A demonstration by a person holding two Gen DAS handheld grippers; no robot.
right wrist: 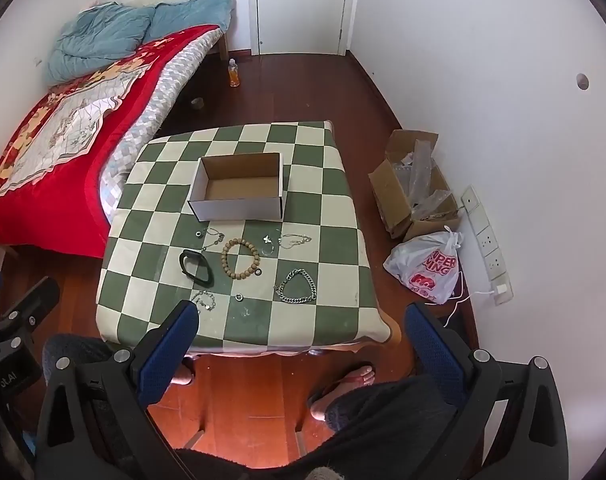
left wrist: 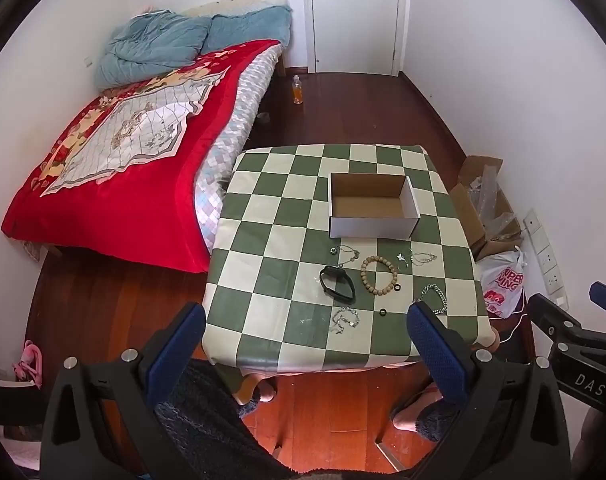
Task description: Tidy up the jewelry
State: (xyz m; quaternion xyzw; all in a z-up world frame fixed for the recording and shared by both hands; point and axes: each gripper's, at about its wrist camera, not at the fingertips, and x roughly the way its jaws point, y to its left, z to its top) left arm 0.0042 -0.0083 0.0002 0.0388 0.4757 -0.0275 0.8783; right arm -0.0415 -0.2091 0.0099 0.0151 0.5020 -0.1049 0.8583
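Both claws, left gripper (left wrist: 306, 334) and right gripper (right wrist: 302, 334), hang released before the table's near edge.
Take near-edge pieces first, perhaps the chain bracelet (right wrist: 296, 287), then fill the empty box (right wrist: 239, 188).

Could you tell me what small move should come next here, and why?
Probably lower the right gripper toward the silver chain bracelet: both grippers are open and held back from the table, the box is empty, and that chain lies closest on the right.

Jewelry (right wrist: 243, 264) loose by empty box (right wrist: 239, 190)
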